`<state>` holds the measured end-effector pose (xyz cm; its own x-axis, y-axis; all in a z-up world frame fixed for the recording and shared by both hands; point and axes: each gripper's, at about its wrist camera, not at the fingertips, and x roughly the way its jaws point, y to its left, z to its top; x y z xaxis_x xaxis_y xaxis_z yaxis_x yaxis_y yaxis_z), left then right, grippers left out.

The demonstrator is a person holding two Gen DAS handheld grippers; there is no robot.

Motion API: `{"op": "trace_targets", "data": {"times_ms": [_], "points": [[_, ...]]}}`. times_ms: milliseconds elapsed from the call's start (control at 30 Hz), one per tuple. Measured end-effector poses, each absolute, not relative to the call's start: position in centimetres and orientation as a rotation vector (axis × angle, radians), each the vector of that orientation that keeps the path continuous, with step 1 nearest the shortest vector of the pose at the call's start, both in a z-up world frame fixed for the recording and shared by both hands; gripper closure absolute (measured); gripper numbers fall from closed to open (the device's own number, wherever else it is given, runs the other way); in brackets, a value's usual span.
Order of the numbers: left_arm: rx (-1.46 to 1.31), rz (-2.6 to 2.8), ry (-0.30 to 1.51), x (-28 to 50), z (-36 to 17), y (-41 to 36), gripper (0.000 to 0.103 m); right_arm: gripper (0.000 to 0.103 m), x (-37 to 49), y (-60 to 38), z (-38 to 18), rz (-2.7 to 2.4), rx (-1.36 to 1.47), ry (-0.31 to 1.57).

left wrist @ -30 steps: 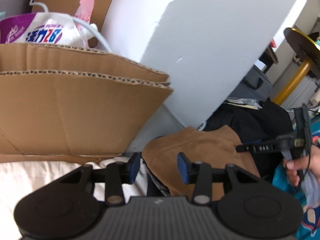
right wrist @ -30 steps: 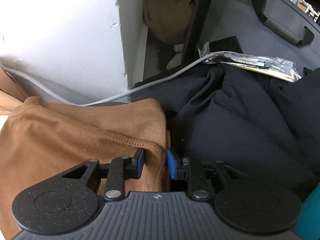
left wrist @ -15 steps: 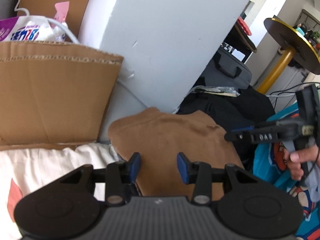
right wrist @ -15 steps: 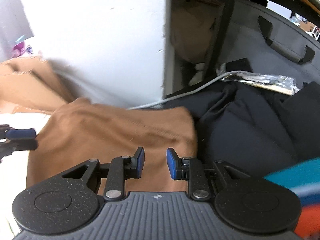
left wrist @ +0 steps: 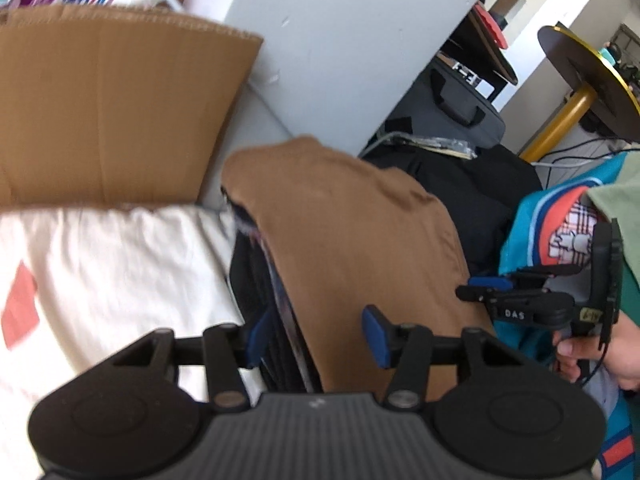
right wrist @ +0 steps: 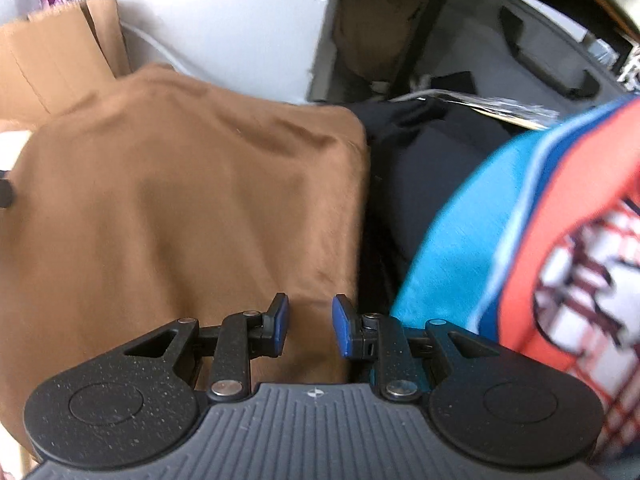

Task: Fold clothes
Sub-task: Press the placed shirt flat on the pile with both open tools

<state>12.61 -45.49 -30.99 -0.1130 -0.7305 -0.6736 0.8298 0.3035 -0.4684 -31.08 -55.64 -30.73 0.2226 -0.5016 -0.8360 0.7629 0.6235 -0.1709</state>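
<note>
A folded brown garment (left wrist: 352,232) lies on top of a dark striped garment (left wrist: 272,320), whose edges show under its left side. My left gripper (left wrist: 316,336) hovers over that near left edge with its jaws opening. Both garments lie in the gap, and the pads do not press on them. In the right wrist view the brown garment (right wrist: 180,200) fills the left half. Above its near right corner my right gripper (right wrist: 310,322) stands open, gripping nothing. From the left wrist view, the right gripper (left wrist: 480,292) is at the garment's right edge, held by a hand (left wrist: 592,356).
A cardboard box (left wrist: 112,112) and a white panel (left wrist: 340,40) stand behind. Cream cloth (left wrist: 100,272) lies at left. Black clothing (right wrist: 420,160), a teal and orange garment (right wrist: 500,200), a grey case (left wrist: 456,108) and a yellow-legged round table (left wrist: 568,116) crowd the right.
Both grippers have pulled back toward the brown garment's near edge, so it looks larger. The left jaws have widened. The teal and orange garment has come into the right wrist view.
</note>
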Motion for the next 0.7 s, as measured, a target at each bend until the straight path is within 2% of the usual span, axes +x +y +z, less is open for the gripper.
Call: {"op": "trace_targets", "data": {"times_ms": [300, 400, 467, 533, 567, 700], "points": [[0.075, -1.312, 1.113, 11.2, -32.4, -42.9, 0.053, 0.074, -34.1, -52.3, -28.9, -0.925, 0.356, 0.926], [0.059, -1.33, 1.13, 10.4, -33.0, -42.7, 0.056, 0.078, -34.3, -51.0, -29.0, -0.911, 0.37, 0.904], [0.046, -1.342, 1.142, 9.9, -33.4, -42.5, 0.067, 0.078, -34.2, -50.2, -29.4, -0.902, 0.37, 0.902], [0.037, -1.346, 1.144, 9.6, -33.6, -42.3, 0.073, 0.079, -34.1, -50.2, -30.0, -0.901, 0.38, 0.904], [0.038, -1.339, 1.135, 9.5, -33.7, -42.2, 0.086, 0.079, -34.1, -50.2, -30.3, -0.904, 0.389, 0.903], [0.026, -1.345, 1.128, 10.2, -33.5, -41.7, 0.093, 0.079, -33.8, -50.7, -30.9, -0.916, 0.406, 0.884]]}}
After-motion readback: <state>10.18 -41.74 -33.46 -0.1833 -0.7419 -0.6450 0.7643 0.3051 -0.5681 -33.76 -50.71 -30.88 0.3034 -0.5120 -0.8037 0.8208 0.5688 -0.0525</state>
